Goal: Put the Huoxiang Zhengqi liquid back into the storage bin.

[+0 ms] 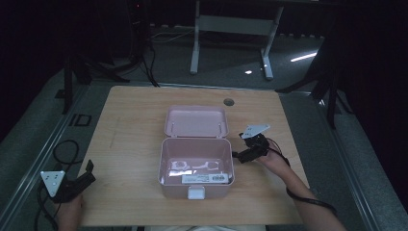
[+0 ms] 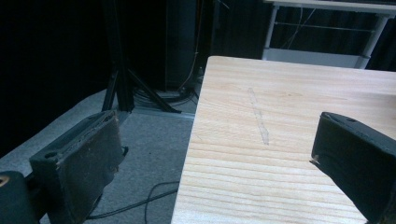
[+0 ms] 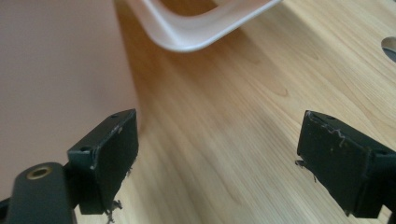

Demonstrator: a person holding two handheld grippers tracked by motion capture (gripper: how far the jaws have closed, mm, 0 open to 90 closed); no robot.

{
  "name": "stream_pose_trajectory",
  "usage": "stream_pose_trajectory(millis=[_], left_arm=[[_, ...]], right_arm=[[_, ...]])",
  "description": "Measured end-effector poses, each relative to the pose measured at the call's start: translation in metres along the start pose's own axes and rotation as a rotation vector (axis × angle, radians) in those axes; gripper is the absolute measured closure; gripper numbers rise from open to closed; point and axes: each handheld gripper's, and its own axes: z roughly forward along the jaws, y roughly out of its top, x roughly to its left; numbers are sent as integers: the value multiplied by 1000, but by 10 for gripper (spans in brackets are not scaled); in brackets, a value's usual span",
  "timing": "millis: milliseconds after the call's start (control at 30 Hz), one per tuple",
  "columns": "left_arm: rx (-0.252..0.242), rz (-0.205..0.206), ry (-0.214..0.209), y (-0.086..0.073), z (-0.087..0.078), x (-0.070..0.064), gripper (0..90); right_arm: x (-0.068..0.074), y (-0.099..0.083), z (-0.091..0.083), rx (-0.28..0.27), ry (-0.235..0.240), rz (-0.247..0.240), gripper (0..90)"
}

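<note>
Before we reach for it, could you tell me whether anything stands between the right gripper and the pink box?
Nothing visible does. The right gripper is open just beside the pink box, with only bare table between them.

A dim lab or studio: wooden table (image 1: 130, 120), black tripod legs (image 2: 122, 84), floor cables (image 1: 67, 149), grey carpet (image 2: 154, 154).

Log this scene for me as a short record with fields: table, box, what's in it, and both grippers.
table: light wooden table with a round hole near its far edge
box: pink box, mid-table, lid open and tipped back
box contents: pale, flat items and a label-like strip on the floor of the box; too dim to identify
left gripper: left gripper at the table's near left corner, jaws open, holding nothing
right gripper: right gripper just right of the box, jaws open, holding nothing
</note>
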Motion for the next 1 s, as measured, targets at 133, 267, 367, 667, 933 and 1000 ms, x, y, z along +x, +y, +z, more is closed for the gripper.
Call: stream_pose_trajectory(millis=[133,267,367,667,933,1000], left_arm=[[0,-1,0,0,0,0,21],[0,0,-2,0,0,0,21],[0,-1,-2,0,0,0,21],[-1,-2,0,0,0,0,21],[0,-4,1,0,0,0,21],[0,-4,0,0,0,0,21]], right_arm=[[1,-8,11,-72,-40,66,120],[1,-16,24,-113,-97,113,112],[-1,-21,29,-122,-111,149,112],[-5,-33,24,-162,-192,203,112],[-17,-45,7,-161,-237,262,112],[-21,-51,1,-166,-256,295,112]])
